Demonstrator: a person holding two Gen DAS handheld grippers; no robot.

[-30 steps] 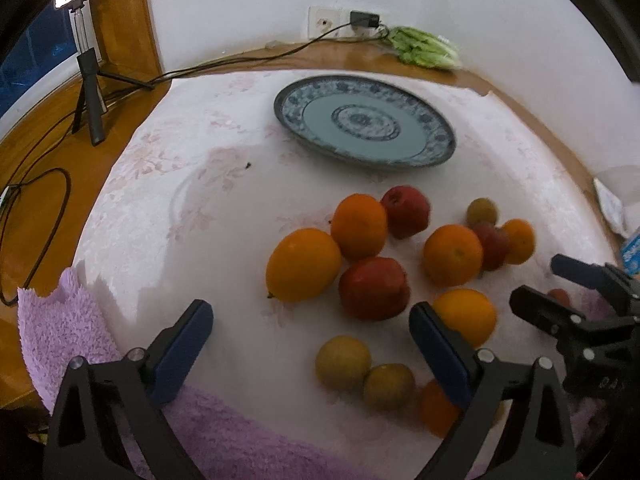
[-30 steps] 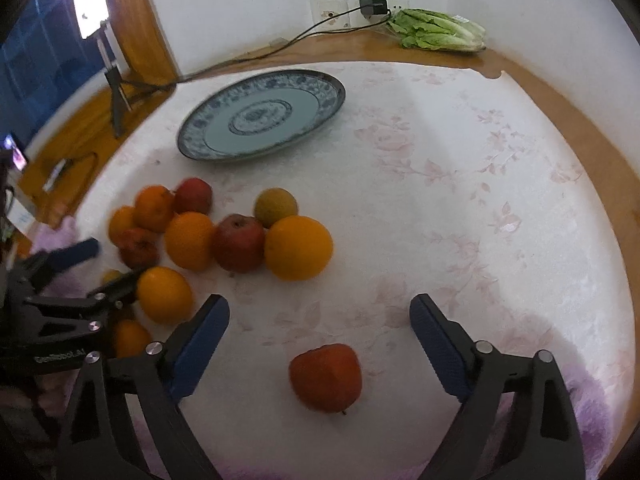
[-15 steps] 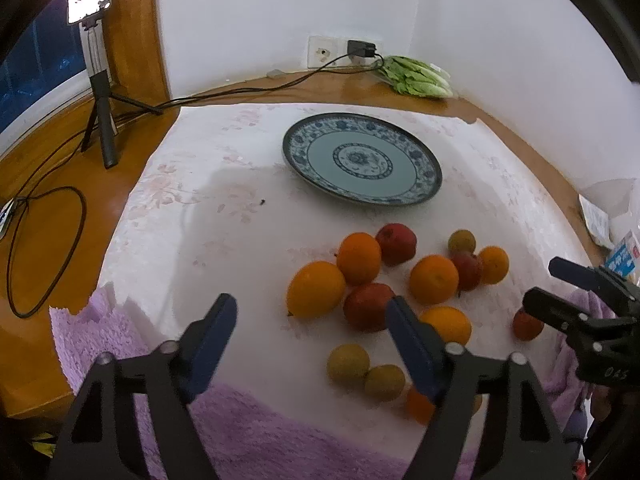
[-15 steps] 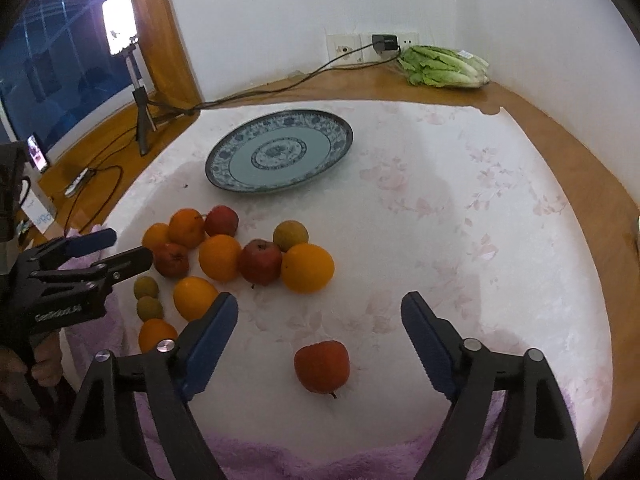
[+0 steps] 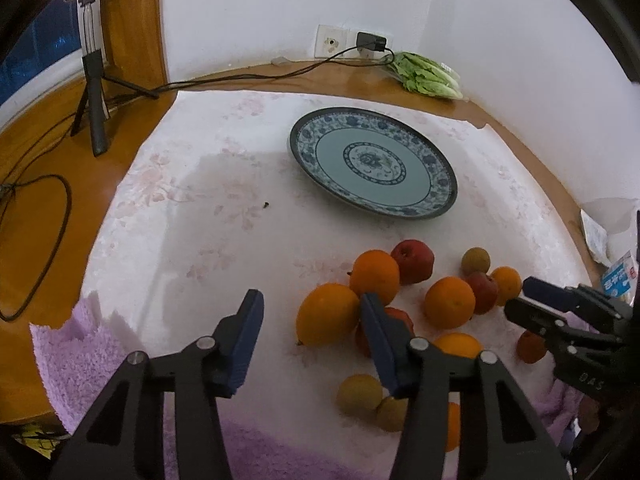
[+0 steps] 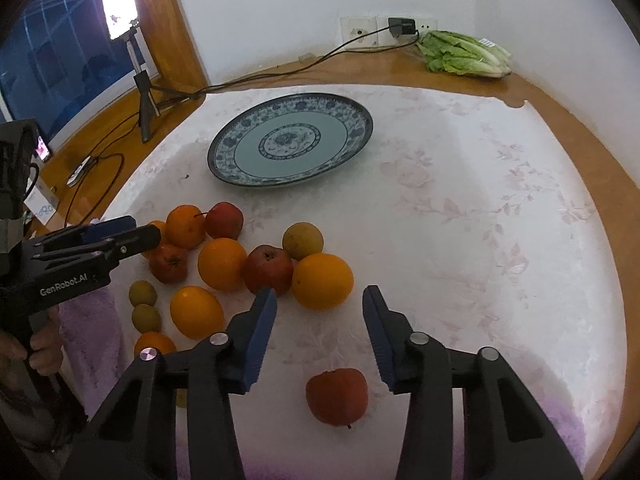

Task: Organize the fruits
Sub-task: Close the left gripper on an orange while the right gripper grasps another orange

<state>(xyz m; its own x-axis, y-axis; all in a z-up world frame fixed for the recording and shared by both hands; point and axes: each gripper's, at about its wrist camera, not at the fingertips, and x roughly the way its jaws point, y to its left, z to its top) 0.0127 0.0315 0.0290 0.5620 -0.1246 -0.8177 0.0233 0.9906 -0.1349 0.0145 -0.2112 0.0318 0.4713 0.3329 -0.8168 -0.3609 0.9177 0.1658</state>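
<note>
Both tongs gape wide, gripping nothing.

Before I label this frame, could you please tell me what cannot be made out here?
- Left wrist view: an orange fruit near the bottom edge, mostly hidden behind the left gripper.
- Right wrist view: a small fruit, barely showing behind the right gripper.
- Both views: print on the lettuce bag, too small.

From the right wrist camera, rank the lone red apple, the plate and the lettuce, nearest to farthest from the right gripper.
1. Lone red apple: just below the open right gripper.
2. Plate: mid-table, beyond the fruit cluster.
3. Lettuce: far right corner by the wall.
</note>
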